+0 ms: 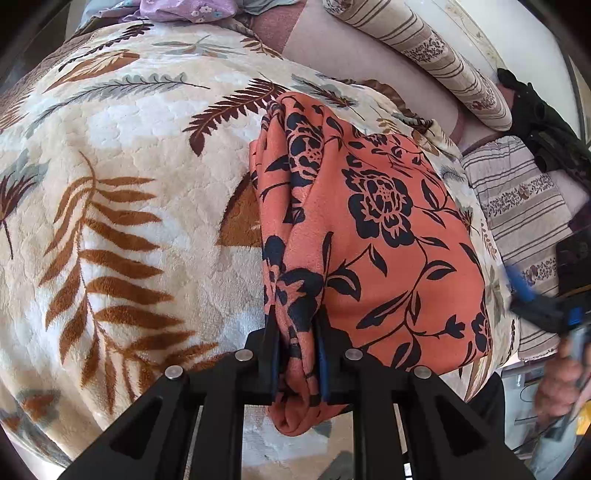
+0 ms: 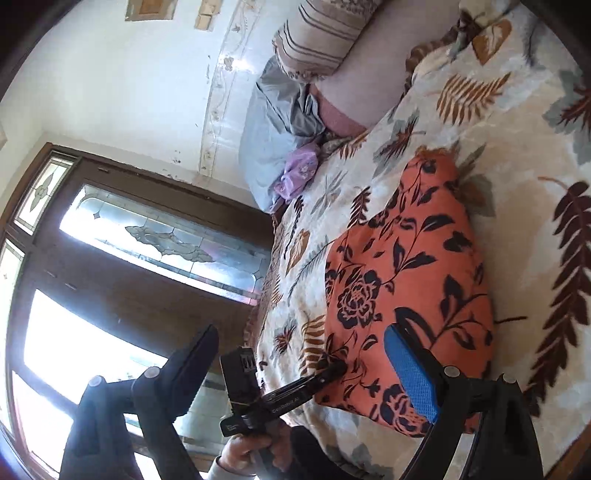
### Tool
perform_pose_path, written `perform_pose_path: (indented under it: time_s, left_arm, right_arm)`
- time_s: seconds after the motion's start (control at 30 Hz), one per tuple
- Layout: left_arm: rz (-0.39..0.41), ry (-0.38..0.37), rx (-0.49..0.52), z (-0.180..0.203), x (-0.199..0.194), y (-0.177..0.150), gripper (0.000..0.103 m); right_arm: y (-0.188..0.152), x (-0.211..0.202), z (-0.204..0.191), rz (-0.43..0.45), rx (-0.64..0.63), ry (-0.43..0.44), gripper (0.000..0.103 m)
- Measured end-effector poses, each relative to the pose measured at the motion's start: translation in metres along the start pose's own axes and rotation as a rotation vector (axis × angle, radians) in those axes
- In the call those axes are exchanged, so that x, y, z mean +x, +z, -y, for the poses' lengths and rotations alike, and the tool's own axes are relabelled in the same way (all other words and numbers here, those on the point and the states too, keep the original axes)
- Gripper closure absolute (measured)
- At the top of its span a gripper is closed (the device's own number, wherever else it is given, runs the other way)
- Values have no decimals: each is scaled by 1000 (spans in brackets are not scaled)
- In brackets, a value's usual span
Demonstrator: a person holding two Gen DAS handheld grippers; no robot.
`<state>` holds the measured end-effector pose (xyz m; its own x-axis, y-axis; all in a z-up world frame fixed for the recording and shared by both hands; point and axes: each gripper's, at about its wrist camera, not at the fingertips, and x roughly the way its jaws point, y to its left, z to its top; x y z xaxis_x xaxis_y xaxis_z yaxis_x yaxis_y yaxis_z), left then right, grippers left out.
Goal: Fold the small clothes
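The orange cloth [image 1: 373, 236] lies folded on a soft, fluffy blanket [image 1: 140, 206] on the bed. The cloth is thin and smooth, with dark flowers and leaves printed all over it. It is folded into a fat, long shape, flat on top and bunched into soft rolls along one edge. The blanket is cream with brown and grey fern leaves, and its fuzzy top looks bumpy like little pillows.

The left tongs [image 1: 297, 354] are black and hard, with blue pads inside. They are squeezed nearly together on the bunched near edge of the cloth, and a lump of cloth pokes out below the fingers.

The right tongs [image 2: 306, 369] are spread wide apart and hold nothing. One finger has a rough blue pad [image 2: 410, 376] that sits over the near end of the cloth; whether it touches the cloth is hard to tell. The other finger is off to the side, in front of the window [image 2: 110, 280].

A striped pillow [image 1: 424, 48] and a purple flowery cloth [image 1: 184, 9] sit at the far side of the bed, both cut off at the edge. In the left view the right tongs are only a blur at the side
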<state>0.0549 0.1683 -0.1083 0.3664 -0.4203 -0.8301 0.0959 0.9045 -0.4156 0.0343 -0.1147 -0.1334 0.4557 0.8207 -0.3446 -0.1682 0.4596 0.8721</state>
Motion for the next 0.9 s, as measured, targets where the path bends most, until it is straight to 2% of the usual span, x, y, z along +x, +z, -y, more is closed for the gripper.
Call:
perform_pose_path:
  time_s: [0.07,0.1,0.13,0.17,0.2,0.23,0.3,0.33,0.37,0.4,0.43,0.47,0.5,0.53,0.57,0.67,0.73,0.8,0.83,0.87,0.9]
  left_arm:
    - [5,20,-11,2,-9,-1,81]
    - [28,30,-10,7,-19,-1,82]
    - [70,44,0,13,-33,-1,80]
    - [119,50,18,22,-47,0,76]
    - [165,43,31,30,-59,1,60]
    - [216,33,36,38,-68,4,39]
    - [314,10,77,56,-78,9,24]
    - [332,12,115,62,-73,12,23]
    - [310,39,137,63,-61,16,23]
    - [239,89,130,58,-38,22,23]
    - [146,124,92,49,-12,26,28]
    - [43,137,36,35,15,24,37]
    - [5,123,-1,25,30,20,45]
    - [59,112,-3,22,28,14,43]
    - [76,111,11,23,25,12,43]
    - [71,113,12,24,26,16,43]
    - [71,107,9,23,27,20,43]
    - [77,112,17,24,27,19,43]
    - [82,115,19,24,27,17,42]
    - [87,118,21,24,26,13,42]
    - [86,121,22,24,25,10,42]
  right_arm:
    - [-11,32,40,-134,70,-158,10]
    - [-18,32,52,-125,94,-147,10]
    - [-22,25,51,-90,71,-111,11]
    - [-23,21,48,-91,58,-113,11]
    - [-24,19,46,-97,52,-130,11]
    - [-24,18,45,-108,47,-140,11]
    - [-25,15,38,-117,19,-158,11]
    - [-24,13,32,-112,6,-162,11]
    - [-23,8,27,-99,-14,-162,11]
    - [-18,3,20,-75,-32,-165,11]
    - [-14,-6,14,-30,-56,-167,11]
    - [-4,-15,10,7,-67,-168,11]
    - [3,-23,8,43,-72,-176,11]
    - [10,-29,10,67,-68,-193,10]
    - [20,-32,15,82,-54,-224,10]
    - [44,-25,37,75,1,-288,10]
    - [55,-11,47,53,36,-293,10]
    - [61,4,50,42,39,-274,10]
    - [63,18,54,8,19,-314,11]
    - [61,34,61,-61,11,-375,18]
    - [56,49,74,-133,34,-400,32]
